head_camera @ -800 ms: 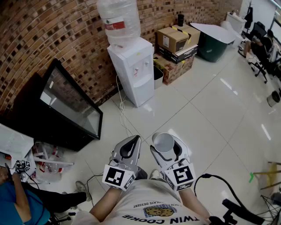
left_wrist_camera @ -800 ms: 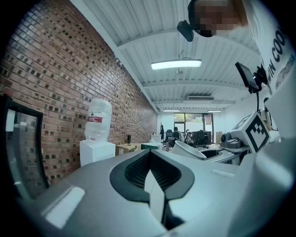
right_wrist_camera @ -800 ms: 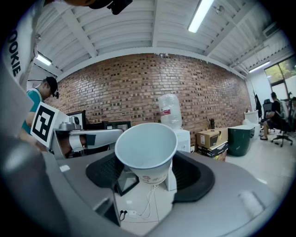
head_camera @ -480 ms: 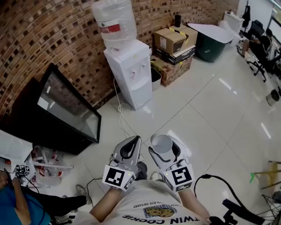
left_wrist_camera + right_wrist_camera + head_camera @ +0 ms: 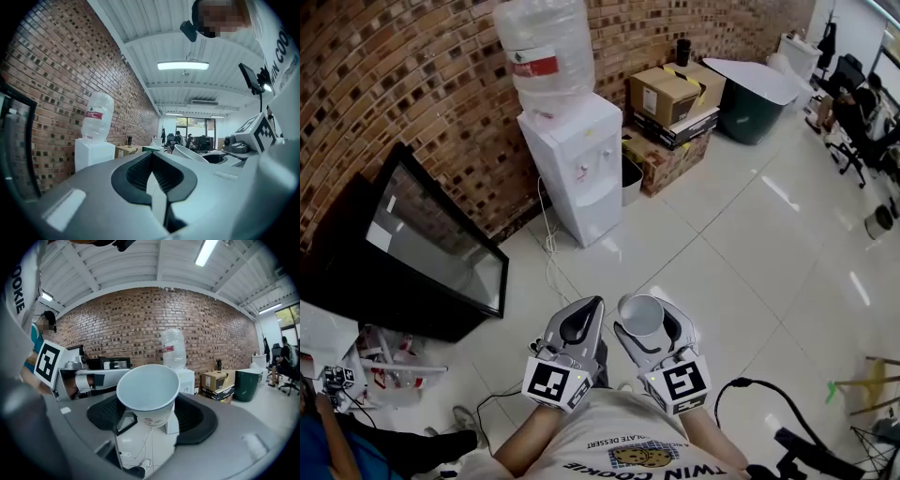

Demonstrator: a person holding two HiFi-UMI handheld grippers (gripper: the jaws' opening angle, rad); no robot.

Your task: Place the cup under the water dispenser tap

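Pinching a white cup (image 5: 148,389) in the right tool (image 5: 151,420), wide-set jaws pressed on its lower half, mouth tilted up and back toward the holder. Hard to see just where the grip meets it: masked by the cup's own rim in both the right gripper view and the head view. Pressed together and empty on the left tool (image 5: 152,171), with only a thin slit of floor showing low between the jaws. Held close side by side in front of a white printed shirt (image 5: 623,448), forearms cut off by the bottom edge.

Held above the tiled floor (image 5: 750,234), well apart from the water dispenser (image 5: 572,159) at the floor's far edge against the brick wall (image 5: 412,84). Topped with a clear bottle (image 5: 542,47), cropped at the top of the head view. Too small to make out the taps (image 5: 581,171) beyond small spots on the front panel.

Just right of the dispenser along that far edge, stacked cardboard boxes (image 5: 675,89); to its left, a black-framed panel (image 5: 431,239) leaning at the wall. Cut off at the lower left corner, a teal sleeve (image 5: 328,441).
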